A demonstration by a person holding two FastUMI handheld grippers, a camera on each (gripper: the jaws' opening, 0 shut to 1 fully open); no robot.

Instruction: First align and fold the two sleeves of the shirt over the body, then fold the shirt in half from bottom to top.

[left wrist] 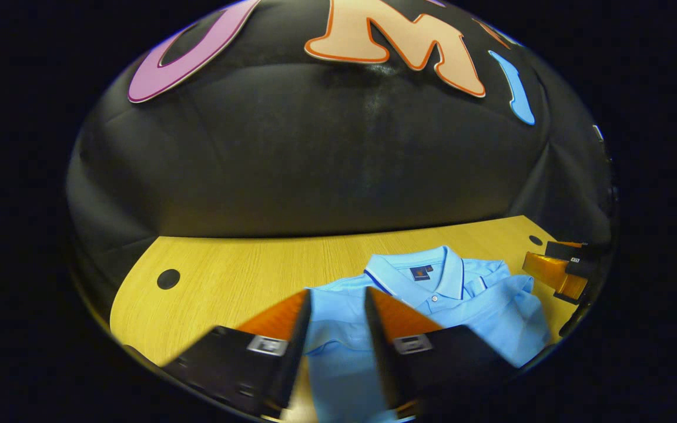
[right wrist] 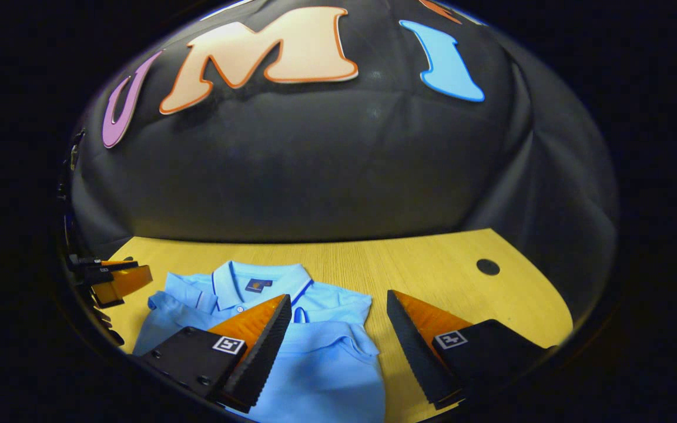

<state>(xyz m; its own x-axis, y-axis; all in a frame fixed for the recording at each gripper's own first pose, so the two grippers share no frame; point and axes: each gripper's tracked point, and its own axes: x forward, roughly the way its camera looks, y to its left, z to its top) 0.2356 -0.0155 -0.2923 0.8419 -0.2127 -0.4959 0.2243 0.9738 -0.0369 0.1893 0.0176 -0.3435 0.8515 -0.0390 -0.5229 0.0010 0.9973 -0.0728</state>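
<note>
Hovering above a light blue polo shirt (left wrist: 462, 294) on a wooden tabletop (left wrist: 238, 276), two pairs of hand-held tongs frame the garment at what looks like the midpoint of a folding job. The shirt lies collar (right wrist: 259, 276) toward the far cloth wall, and both sleeves appear already turned in over the body, leaving a narrow bundle, so the bottom-to-top fold is judged to be what remains. In the left gripper view, the left tongs (left wrist: 338, 329) stand moderately apart with blue fabric visible between them, holding nothing; the gap looks set to take a cloth edge. In the right gripper view, the right tongs (right wrist: 338, 341) are spread wide and empty, one finger over the shirt's right side, the other over bare wood. Each pair also shows at the far edge of the other's view, flanking the shirt. That placement, one on each side, probably prepares for pinching the two hem corners together; whether the hem lies flat cannot be told.
</note>
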